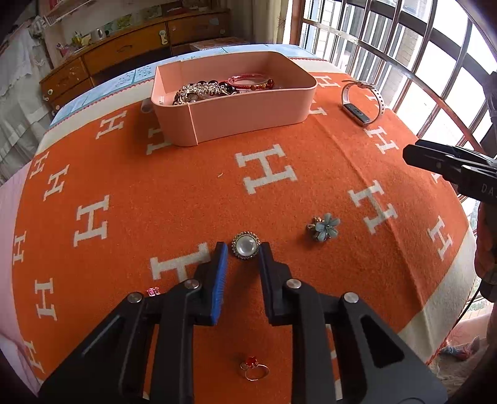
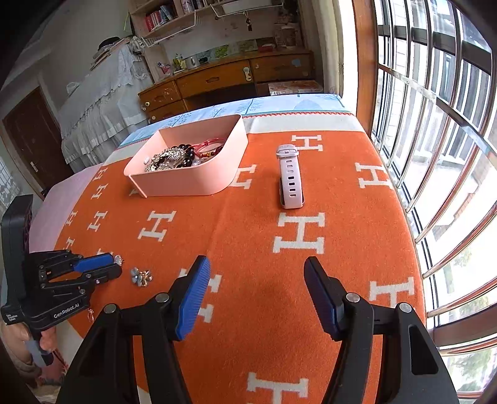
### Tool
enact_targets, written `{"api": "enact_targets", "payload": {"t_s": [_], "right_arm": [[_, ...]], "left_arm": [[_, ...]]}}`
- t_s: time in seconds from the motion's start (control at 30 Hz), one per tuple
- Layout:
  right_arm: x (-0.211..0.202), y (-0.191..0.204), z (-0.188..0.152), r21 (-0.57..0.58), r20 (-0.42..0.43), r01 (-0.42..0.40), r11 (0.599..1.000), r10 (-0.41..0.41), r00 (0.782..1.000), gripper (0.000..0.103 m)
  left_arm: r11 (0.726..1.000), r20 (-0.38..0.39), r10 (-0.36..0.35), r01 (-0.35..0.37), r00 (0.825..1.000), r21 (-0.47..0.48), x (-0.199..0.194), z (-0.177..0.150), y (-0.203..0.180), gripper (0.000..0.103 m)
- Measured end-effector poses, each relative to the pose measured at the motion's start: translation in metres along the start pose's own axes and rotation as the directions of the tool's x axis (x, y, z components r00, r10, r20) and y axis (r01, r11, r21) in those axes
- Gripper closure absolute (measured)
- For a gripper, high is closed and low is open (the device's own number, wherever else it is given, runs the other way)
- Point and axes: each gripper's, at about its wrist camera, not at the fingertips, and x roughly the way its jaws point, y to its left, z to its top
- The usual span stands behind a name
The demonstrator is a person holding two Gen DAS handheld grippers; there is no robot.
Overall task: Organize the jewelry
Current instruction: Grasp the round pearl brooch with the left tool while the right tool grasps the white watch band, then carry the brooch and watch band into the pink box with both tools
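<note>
Left claw (image 1: 243,248) is straddling the pearl brooch (image 1: 246,244), partly open, nothing gripped yet; small, rigid, probably slippery, so pinching its rim looks best; right claw (image 2: 256,264) is hanging wide open, empty.

Surface: orange blanket (image 2: 254,217) with white H letters and a cream border, over a light blue patterned sheet (image 2: 264,105)
Window: big barred window (image 2: 435,130) along the right, loads of daylight coming in
Back wall: wooden dresser (image 2: 223,80) with drawers, small clutter on top
Above it: bookshelf (image 2: 167,15) with books, plus a white wire rack
Left side: dark wooden door (image 2: 31,146), furniture draped in white lace cloth (image 2: 99,105)
</note>
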Motion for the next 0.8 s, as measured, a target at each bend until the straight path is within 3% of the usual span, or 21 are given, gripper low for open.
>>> {"api": "enact_targets", "payload": {"t_s": [0.5,0.67,0.8], "right_arm": [[0.035,-0.017,0.048,0.044,0.041,0.074,0.996,-0.076,0.996,0.042],[0.049,-0.017,0.061,0.034,0.028,0.102,0.994,-0.103,0.994,0.052],[0.065,-0.019,0.069,0.031,0.005,0.113,0.993,-0.114,0.994,0.067]], "left_arm": [[0.995,0.027,0.016,-0.013,0.999,-0.101,-0.007,0.017,0.021,0.089],[0.990,0.058,0.029,-0.021,0.998,-0.140,-0.020,0.039,0.035,0.089],[0.990,0.080,0.035,-0.024,0.996,-0.141,-0.029,0.057,0.039,0.089]]}}
